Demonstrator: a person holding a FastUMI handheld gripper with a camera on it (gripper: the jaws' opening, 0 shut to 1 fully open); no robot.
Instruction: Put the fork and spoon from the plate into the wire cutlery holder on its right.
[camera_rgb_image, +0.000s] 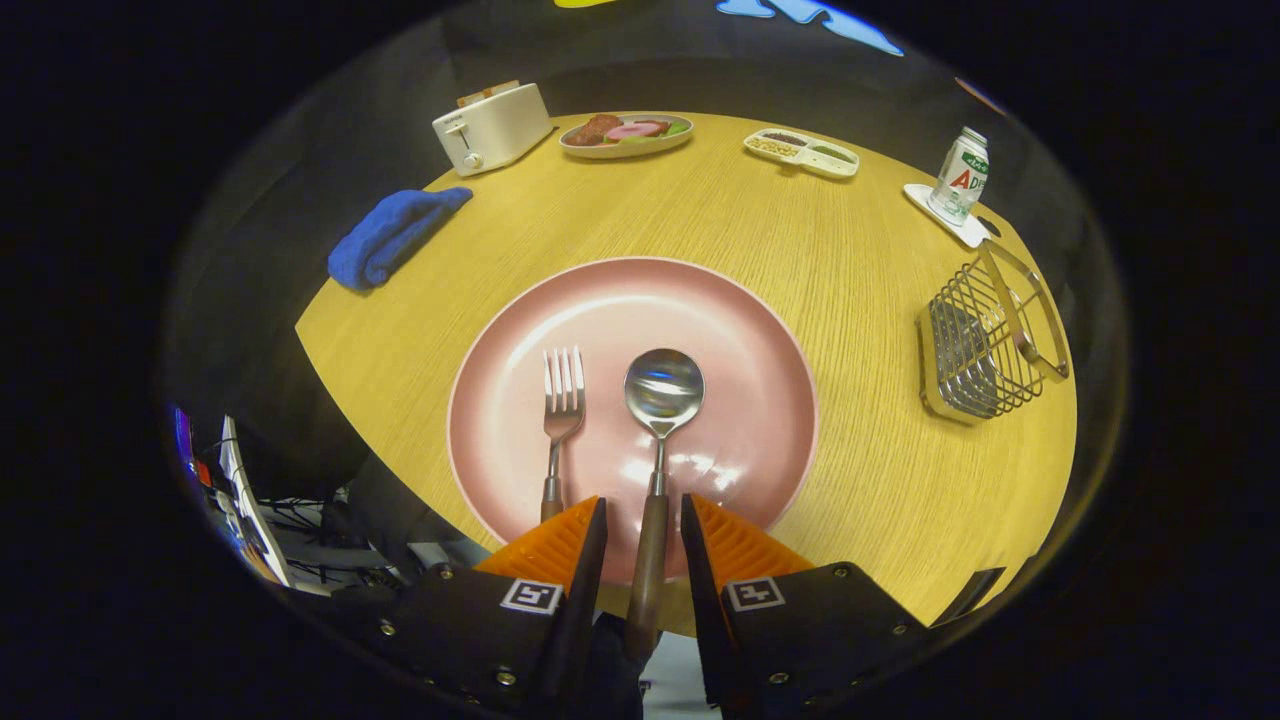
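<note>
Two utensils lie on the plate (720, 330): fork (562, 400) (left) and spoon (660, 400), whose handle runs between the open tongs (644, 520), untouched.

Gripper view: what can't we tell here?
- Fork: handle end hidden behind one finger.
- Spoon: handle lies between the fingers of the gripper with gaps either side; contact unclear.
- Wire cutlery holder: contents unclear through the mesh.
- Sectioned tray: contents too small.
</note>
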